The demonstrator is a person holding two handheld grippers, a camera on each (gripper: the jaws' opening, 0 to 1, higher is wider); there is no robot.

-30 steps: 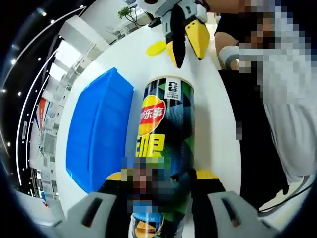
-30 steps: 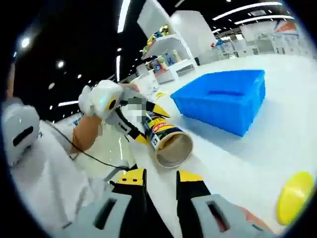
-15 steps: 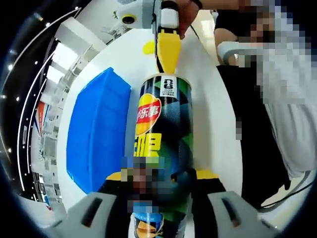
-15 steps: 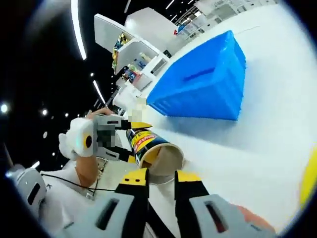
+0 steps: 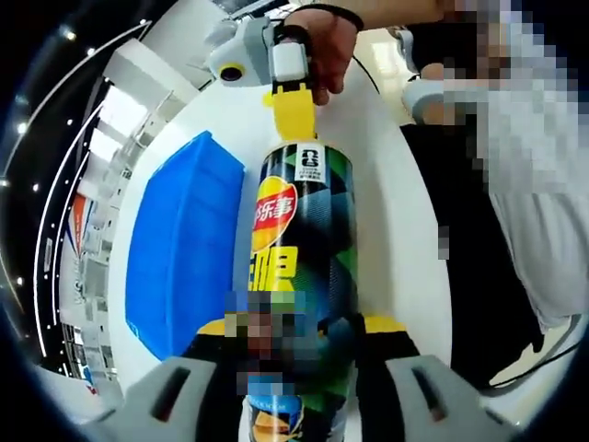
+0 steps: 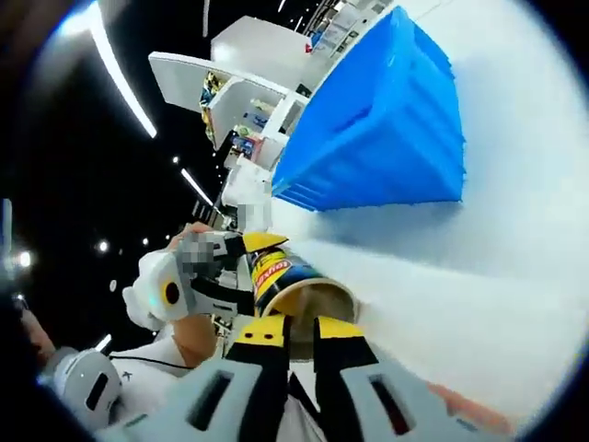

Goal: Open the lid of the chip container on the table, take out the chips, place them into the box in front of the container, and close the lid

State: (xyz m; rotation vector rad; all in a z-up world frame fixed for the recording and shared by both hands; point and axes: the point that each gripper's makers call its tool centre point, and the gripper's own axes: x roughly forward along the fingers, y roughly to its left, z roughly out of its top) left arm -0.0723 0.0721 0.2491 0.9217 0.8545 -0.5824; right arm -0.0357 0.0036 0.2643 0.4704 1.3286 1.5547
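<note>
Moved up to the can mouth, right gripper nearly closed, empty; left gripper clamps can beside blue box

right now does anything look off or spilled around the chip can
Nothing is spilled. The chip can is off the table, held lying sideways in the left gripper, its lid already off. The right gripper has its jaws at the open mouth. The blue box sits upright on the white table.

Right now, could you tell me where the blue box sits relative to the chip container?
In the left gripper view, the blue box sits on the white table just left of the chip container, which the left gripper holds.
</note>
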